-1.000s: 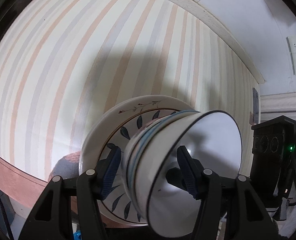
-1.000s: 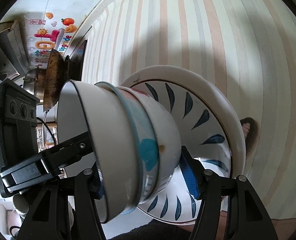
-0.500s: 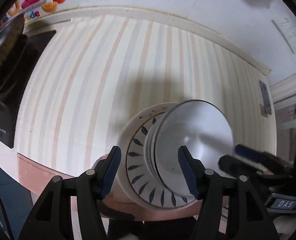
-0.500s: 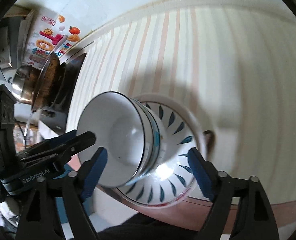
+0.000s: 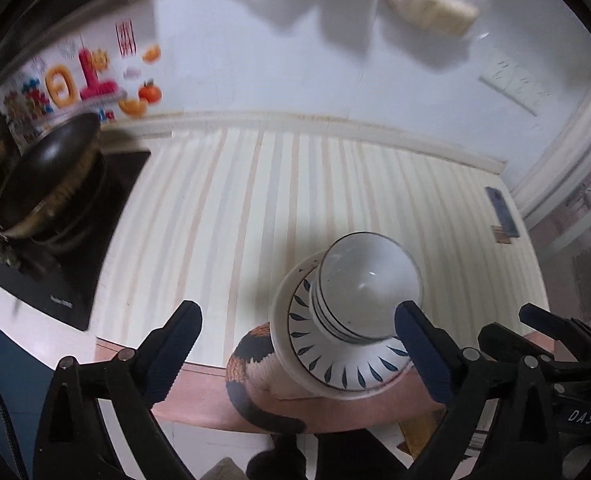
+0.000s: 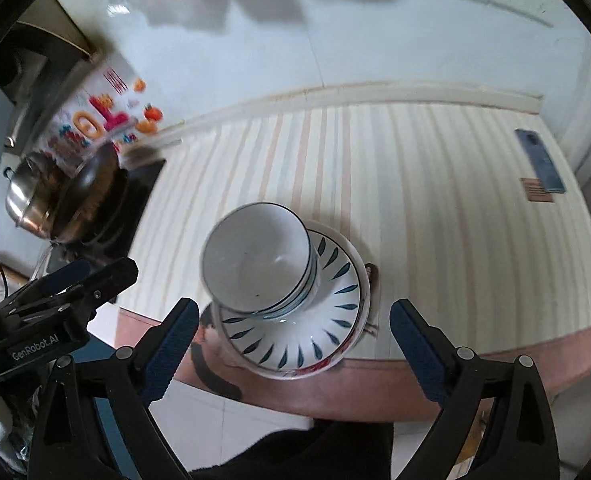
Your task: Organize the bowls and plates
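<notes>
1. I see a stack of nested white ceramic bowls with thin dark rims [image 5: 369, 280] sitting inside a white plate painted with a ring of blue leaf marks [image 5: 337, 368]; from the right wrist view the same bowls [image 6: 257, 266] and plate [image 6: 315, 340] appear.
2. The plate rests at the near edge of a countertop covered in a cream cloth with pale orange and grey stripes [image 5: 263, 208], partly overhanging its reddish-brown front edge [image 6: 375, 392].
3. Under the plate, something patterned in orange, black and white [image 5: 251, 360] shows; I cannot tell what it is.
4. My left gripper [image 5: 297, 348] hangs above the stack with its blue-padded fingers spread wide, holding nothing.
5. My right gripper [image 6: 295, 346] is likewise spread wide and holds nothing, the plate showing between its fingers without touching them.
6. To the left on the counter, a dark wok [image 5: 47, 176] sits on a black stove top [image 5: 75, 264], blurred.
7. Beside it in the right wrist view stands a shiny steel pot [image 6: 25, 204].
8. At the far right of the counter lies a blue phone [image 6: 539, 160].
9. The white wall behind carries colourful stickers [image 5: 79, 84].
</notes>
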`<state>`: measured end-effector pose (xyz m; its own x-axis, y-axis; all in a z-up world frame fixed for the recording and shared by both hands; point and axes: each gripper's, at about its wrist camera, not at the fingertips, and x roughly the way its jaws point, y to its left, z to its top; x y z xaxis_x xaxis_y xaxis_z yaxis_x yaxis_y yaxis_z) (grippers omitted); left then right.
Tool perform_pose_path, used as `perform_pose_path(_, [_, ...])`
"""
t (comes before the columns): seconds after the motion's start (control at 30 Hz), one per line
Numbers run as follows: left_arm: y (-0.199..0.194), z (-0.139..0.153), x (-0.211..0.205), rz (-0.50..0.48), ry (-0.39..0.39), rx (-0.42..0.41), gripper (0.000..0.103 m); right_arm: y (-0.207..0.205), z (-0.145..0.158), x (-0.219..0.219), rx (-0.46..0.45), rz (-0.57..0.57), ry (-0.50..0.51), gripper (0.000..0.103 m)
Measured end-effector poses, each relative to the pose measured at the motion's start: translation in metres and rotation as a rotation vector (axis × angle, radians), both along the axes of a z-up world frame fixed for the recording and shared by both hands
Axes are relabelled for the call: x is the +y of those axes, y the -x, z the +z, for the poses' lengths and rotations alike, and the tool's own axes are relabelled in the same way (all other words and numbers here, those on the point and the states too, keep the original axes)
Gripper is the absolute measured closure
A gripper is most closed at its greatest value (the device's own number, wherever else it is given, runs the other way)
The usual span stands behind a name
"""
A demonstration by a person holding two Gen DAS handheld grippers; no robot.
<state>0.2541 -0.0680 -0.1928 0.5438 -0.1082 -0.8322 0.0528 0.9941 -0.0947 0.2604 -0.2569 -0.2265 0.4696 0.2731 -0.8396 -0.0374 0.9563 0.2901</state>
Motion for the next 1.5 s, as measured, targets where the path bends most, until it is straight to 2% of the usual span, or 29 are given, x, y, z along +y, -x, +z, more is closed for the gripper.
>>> perform_pose_path(0.2, [0.060, 0.043, 0.002, -0.037, 0.002, -0.083, 0.004, 0.069, 0.056, 0.005, -0.106, -0.036, 0.024, 0.004])
perform_pose_path(0.37, [0.104, 0.068, 0.003, -0.017, -0.014, -0.144, 0.004, 0.130, 0.099, 0.008, -0.188, -0.042, 0.044, 0.003])
perform_pose_path(0.63, [0.168, 0.095, 0.001, 0.049, -0.053, -0.234, 0.002, 0.203, 0.141, 0.015, -0.311, -0.014, 0.091, 0.003])
perform_pose_path(0.93, [0.221, 0.108, 0.000, 0.097, -0.055, -0.282, 0.000, 0.250, 0.144, 0.007, -0.336, -0.007, 0.107, 0.002])
perform_pose_path(1.23, [0.243, 0.104, -0.010, 0.108, -0.087, -0.281, 0.000, 0.268, 0.145, -0.006, -0.354, -0.029, 0.113, 0.002])
perform_pose_path(1.5, [0.246, 0.099, -0.012, 0.108, -0.066, -0.274, 0.000, 0.270, 0.150, -0.009, -0.372, -0.035, 0.126, 0.002])
